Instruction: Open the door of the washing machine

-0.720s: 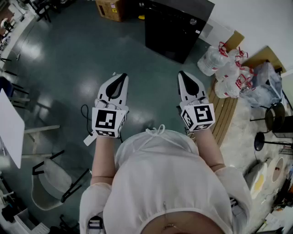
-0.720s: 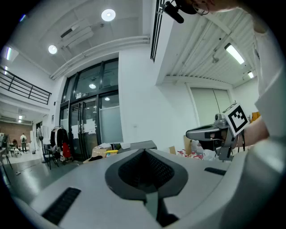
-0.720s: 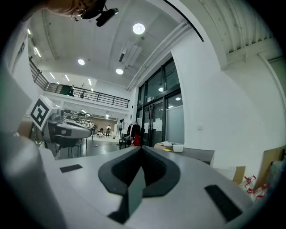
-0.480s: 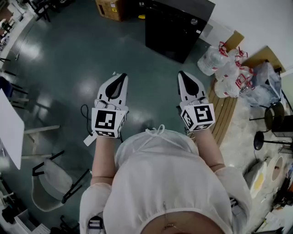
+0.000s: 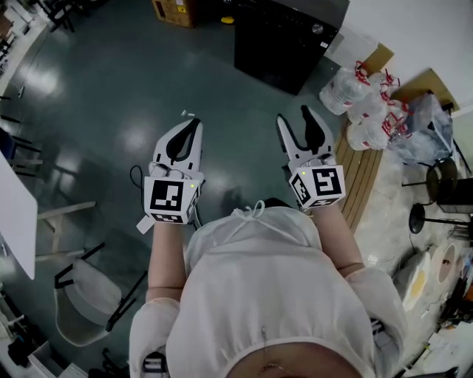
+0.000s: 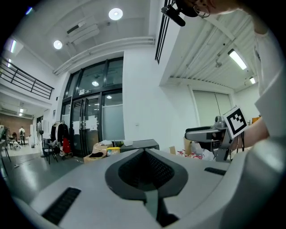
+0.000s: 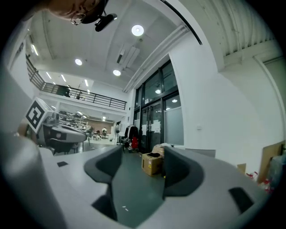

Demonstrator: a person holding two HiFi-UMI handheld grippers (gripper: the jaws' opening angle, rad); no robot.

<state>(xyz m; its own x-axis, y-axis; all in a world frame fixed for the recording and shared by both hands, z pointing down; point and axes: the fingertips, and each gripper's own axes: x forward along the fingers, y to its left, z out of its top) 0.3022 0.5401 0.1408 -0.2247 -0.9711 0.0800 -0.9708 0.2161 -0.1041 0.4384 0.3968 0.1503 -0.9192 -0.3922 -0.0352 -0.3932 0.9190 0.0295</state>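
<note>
Approach stage, it is judged: the washing machine [image 5: 284, 40] is seen well ahead across the floor, the left hand-held gripper [image 5: 194, 122] is kept closed and empty, the right hand-held gripper [image 5: 294, 117] is parted on nothing, and its door must be reached next.

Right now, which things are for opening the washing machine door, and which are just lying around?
For the job:
- washing machine, black, standing across the floor
- left gripper, shut, empty
- right gripper, open, empty

Just lying about:
- cardboard box
- water bottles
- wooden boards
- chair
</note>
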